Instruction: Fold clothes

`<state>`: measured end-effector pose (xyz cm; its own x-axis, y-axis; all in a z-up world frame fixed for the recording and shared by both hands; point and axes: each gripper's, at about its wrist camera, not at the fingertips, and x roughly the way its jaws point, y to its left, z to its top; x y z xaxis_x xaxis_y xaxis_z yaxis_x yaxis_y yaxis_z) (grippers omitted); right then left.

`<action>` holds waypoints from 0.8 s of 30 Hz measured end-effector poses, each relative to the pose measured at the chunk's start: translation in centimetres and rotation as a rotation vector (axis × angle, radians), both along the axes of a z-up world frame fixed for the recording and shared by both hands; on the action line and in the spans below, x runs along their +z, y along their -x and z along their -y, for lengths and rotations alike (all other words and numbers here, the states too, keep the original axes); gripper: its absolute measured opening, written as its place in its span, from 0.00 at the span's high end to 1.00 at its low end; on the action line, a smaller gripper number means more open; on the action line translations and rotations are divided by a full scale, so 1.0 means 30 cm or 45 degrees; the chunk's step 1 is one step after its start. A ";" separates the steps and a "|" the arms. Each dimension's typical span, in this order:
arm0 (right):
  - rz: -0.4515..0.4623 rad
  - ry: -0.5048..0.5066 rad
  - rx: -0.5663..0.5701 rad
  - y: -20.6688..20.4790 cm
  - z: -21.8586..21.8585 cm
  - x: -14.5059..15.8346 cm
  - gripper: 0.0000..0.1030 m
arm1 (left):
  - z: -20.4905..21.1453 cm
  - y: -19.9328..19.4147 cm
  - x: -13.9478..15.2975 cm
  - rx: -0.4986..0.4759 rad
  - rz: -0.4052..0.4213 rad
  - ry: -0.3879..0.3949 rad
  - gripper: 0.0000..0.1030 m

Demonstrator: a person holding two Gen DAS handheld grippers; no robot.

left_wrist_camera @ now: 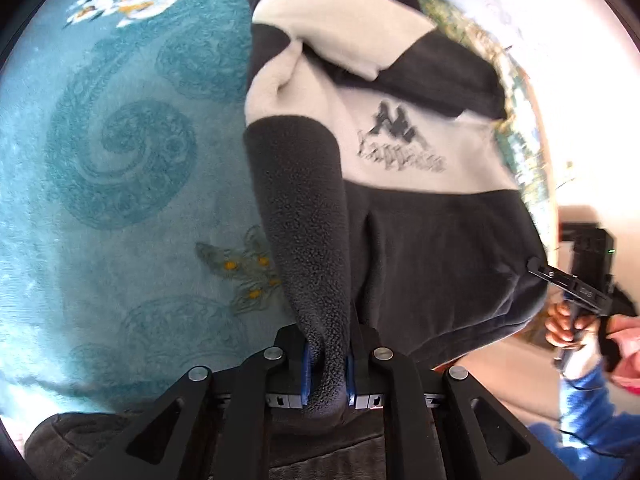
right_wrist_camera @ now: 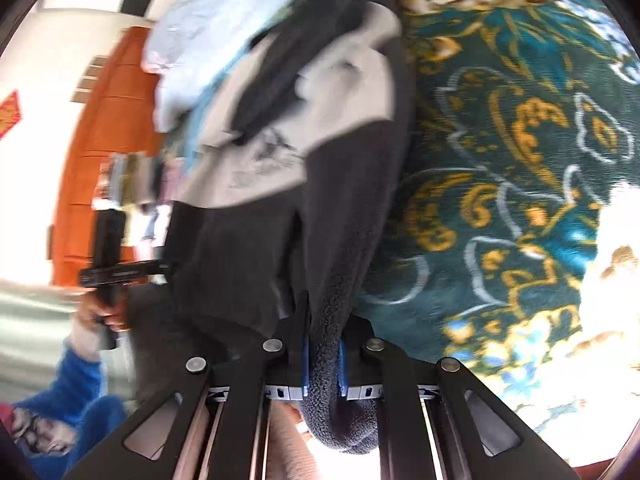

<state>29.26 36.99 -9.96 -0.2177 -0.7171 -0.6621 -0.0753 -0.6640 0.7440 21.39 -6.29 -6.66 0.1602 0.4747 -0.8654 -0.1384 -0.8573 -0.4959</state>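
Note:
A black and cream fleece sweater (left_wrist_camera: 400,184) with a dark logo on its chest hangs in the air, held up by both grippers. My left gripper (left_wrist_camera: 327,368) is shut on a fold of its black hem. My right gripper (right_wrist_camera: 323,364) is shut on another fold of the black hem; the sweater (right_wrist_camera: 304,184) hangs away from it with its sleeves bunched at the far end. The right gripper also shows in the left wrist view (left_wrist_camera: 536,266) at the sweater's right corner, and the left gripper shows in the right wrist view (right_wrist_camera: 164,268) at the sweater's left corner.
A teal patterned blanket (left_wrist_camera: 120,152) lies below the sweater; it also shows in the right wrist view (right_wrist_camera: 500,168) with gold ornaments. A pale blue cloth (right_wrist_camera: 208,28) lies at the far end. An orange door (right_wrist_camera: 108,152) stands at the left.

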 end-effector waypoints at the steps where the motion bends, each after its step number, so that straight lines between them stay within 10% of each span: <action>1: -0.015 0.043 0.001 0.001 -0.004 0.012 0.90 | 0.016 0.026 0.001 0.038 0.005 -0.042 0.87; 10: -0.188 0.384 -0.535 0.431 -0.218 0.052 0.90 | 0.164 0.431 0.043 0.747 -0.028 -0.543 0.87; 15: -0.049 0.297 -0.610 0.626 -0.177 -0.003 0.89 | 0.086 0.556 -0.001 0.701 -0.050 -0.303 0.85; 19: 0.031 0.229 -0.626 0.659 -0.189 -0.051 0.87 | 0.153 0.531 -0.118 0.750 -0.002 -0.331 0.77; 24: 0.036 0.206 -0.581 0.619 -0.221 -0.050 0.82 | 0.159 0.477 -0.128 0.661 -0.062 -0.348 0.40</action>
